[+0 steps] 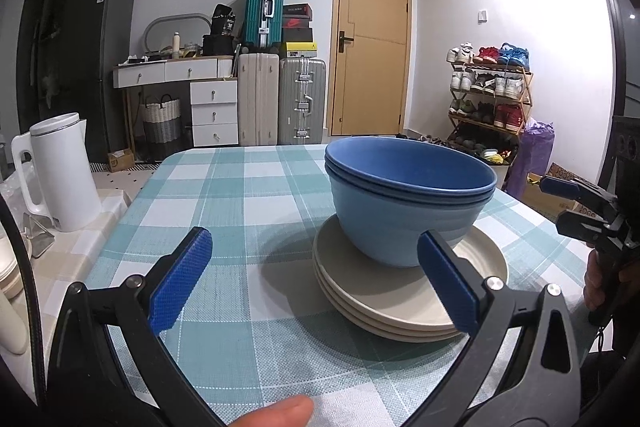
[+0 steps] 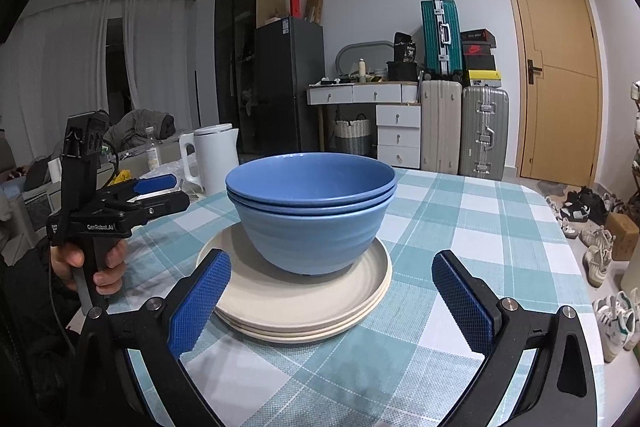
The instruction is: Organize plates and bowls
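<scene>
- Three nested blue bowls sit upright on a stack of three cream plates, near the middle of the counter, which is covered by a teal-and-white checked cloth.
- Left hand-held gripper: jaws spread wide, holding nothing. Its fingertips are at the near edge of the plate stack; the right blue pad overlaps the plate rim in the left wrist view, contact cannot be determined.
- Right hand-held gripper: jaws spread wide, holding nothing, facing the same stack from the near side.
- A hand grips the handle of the left unit in the right wrist view.
- A white kettle stands beside the counter, apart from the stack.
</scene>
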`<act>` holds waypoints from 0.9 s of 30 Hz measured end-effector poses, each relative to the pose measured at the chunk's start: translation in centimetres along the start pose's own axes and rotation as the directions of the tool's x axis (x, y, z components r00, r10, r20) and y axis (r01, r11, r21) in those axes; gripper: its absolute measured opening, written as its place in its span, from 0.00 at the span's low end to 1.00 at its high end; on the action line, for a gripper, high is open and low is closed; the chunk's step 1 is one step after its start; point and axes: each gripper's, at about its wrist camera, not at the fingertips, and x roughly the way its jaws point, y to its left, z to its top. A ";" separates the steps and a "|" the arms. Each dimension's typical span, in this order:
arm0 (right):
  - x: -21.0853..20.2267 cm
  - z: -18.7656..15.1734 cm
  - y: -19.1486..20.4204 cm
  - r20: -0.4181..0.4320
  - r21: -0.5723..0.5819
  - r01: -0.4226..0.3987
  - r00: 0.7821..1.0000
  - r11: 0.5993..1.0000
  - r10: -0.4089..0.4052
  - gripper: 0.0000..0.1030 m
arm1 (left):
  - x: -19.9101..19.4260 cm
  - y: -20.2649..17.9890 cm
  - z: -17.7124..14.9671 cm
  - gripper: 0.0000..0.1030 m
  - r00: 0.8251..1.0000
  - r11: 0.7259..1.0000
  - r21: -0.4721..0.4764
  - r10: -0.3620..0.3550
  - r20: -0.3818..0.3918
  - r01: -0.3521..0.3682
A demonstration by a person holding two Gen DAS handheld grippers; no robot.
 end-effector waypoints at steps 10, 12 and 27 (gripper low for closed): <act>-0.1 -0.1 0.0 0.007 0.002 -0.006 1.000 1.000 0.006 1.00 | 0.2 -0.1 -0.1 1.00 1.000 1.000 0.003 -0.002 0.002 0.002; 0.0 -0.1 0.0 0.010 0.004 -0.005 1.000 1.000 0.005 1.00 | 0.2 -0.1 -0.1 1.00 1.000 1.000 0.004 0.000 0.002 0.000; 0.0 -0.1 -0.1 0.010 0.002 -0.006 1.000 1.000 0.006 1.00 | 0.2 -0.1 -0.1 1.00 1.000 1.000 0.003 -0.002 0.003 0.002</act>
